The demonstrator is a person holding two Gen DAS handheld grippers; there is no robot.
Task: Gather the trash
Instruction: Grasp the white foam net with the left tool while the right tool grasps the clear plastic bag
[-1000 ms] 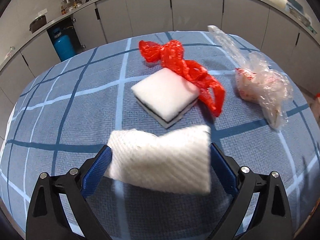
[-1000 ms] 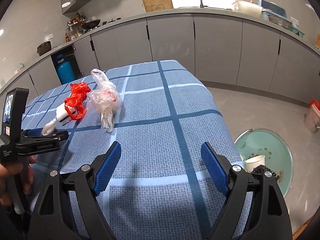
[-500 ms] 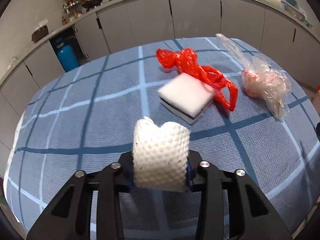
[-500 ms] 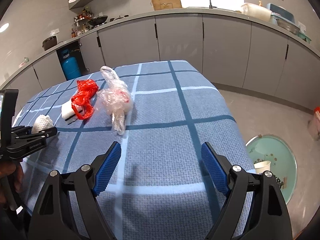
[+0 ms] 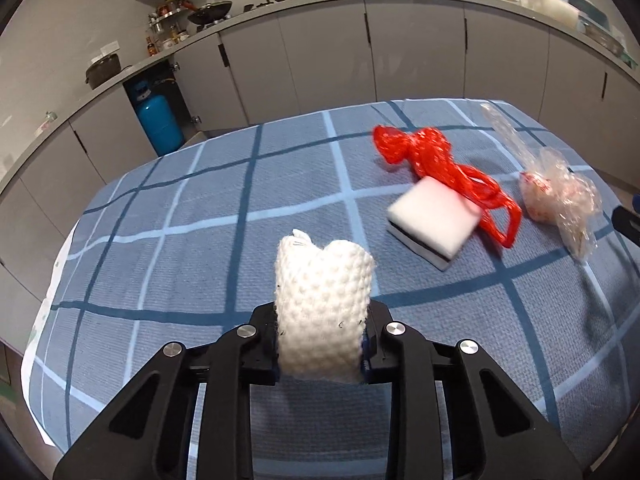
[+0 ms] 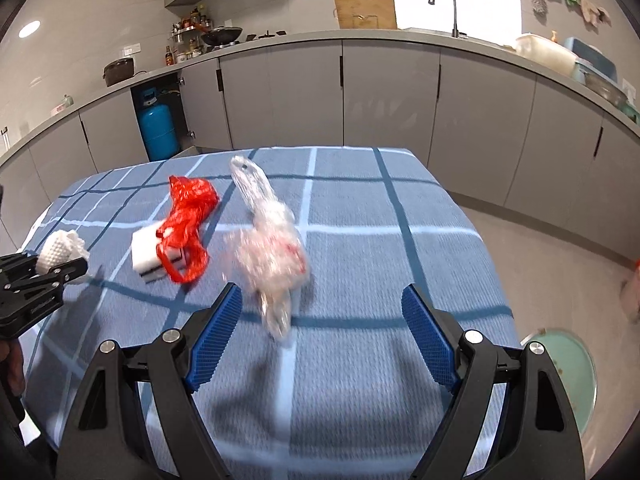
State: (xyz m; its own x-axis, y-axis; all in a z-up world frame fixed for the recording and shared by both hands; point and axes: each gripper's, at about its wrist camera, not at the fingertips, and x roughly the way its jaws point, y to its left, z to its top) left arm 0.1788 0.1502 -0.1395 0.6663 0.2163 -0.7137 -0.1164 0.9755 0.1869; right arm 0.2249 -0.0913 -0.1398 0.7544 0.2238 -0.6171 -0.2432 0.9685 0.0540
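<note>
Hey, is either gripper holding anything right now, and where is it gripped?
The left gripper is shut on a white foam net sleeve, pinched by its lower part, with the top standing free. The right gripper is open and empty.

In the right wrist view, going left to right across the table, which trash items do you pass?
White paper towel in the left tool → white sponge → red plastic bag → clear plastic bag, just ahead of the open right tool.
</note>
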